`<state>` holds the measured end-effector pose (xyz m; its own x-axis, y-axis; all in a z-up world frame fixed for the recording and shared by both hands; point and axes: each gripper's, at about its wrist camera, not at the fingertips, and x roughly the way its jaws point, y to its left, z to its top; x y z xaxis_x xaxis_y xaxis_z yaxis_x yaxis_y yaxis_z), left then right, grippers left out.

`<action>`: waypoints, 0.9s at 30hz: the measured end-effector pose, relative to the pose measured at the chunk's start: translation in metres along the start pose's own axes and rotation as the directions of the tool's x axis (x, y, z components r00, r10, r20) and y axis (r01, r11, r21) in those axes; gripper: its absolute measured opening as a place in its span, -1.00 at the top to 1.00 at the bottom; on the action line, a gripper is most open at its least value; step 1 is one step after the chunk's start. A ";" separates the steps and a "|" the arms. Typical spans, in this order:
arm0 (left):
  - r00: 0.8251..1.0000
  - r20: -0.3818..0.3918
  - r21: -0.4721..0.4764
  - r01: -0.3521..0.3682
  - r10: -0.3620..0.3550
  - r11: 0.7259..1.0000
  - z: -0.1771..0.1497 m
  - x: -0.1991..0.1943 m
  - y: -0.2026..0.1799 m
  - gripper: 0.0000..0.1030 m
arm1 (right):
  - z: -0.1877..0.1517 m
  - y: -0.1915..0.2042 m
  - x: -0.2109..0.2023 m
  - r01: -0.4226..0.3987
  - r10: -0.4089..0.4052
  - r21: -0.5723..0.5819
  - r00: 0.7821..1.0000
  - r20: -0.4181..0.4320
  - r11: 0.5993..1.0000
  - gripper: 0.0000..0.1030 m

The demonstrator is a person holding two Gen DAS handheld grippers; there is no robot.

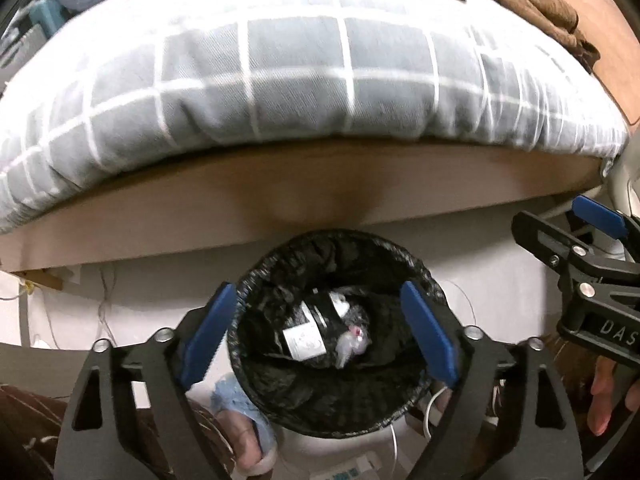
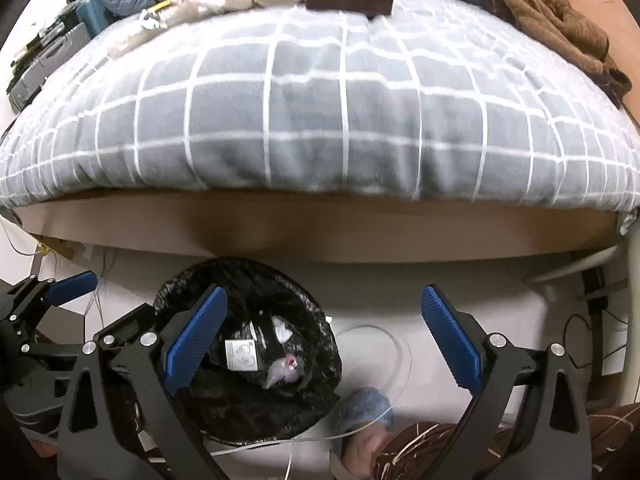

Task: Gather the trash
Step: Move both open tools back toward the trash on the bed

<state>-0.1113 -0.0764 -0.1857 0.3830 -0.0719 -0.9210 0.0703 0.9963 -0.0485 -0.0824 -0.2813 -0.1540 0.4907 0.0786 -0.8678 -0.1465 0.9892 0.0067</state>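
A grey checked duvet [image 1: 304, 80] fills the upper frame; below it, lower centre, the black-lined bin [image 1: 336, 336] sits directly under the left gripper [image 1: 320, 332], jaws wide, empty; the right gripper [image 2: 324, 336] hangs open beside it; a dark bottle [image 1: 308, 330] lies tilted inside.

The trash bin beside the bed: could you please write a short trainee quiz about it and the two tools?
1. True or false: the left tool is clamped on the rim of the trash bin.
2. Which lies in the bin's black bag? A) a black bottle with a white label B) a brown box C) a round tub
3. Fill in: the right tool holds ____.

Key
1. False; its jaws stand open above the bin.
2. A; the bottle lies beside a clear crumpled wrapper.
3. Nothing; it is open.
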 end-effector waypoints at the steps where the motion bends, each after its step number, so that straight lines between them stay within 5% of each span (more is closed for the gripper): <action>1: 1.000 0.021 -0.005 -0.006 0.007 1.000 0.002 -0.006 0.002 -0.75 | 0.003 0.000 -0.005 0.001 -0.001 -0.001 1.000 0.020 1.000 -0.82; 12: 0.992 0.126 -0.090 -0.006 0.017 0.996 0.034 -0.045 0.023 -0.89 | 0.036 -0.005 -0.045 -0.017 0.014 0.014 0.988 0.153 1.000 -0.82; 27: 0.955 0.290 -0.107 -0.028 0.058 0.994 0.110 -0.095 0.048 -0.89 | 0.097 0.003 -0.078 -0.016 0.022 -0.024 0.960 0.280 1.000 -0.82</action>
<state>-0.0435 -0.0270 -0.0580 0.6369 -0.0245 -0.7706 -0.0394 0.9972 -0.0642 -0.0380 -0.2722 -0.0378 0.7079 0.1319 -0.6939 -0.1750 0.9845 0.0086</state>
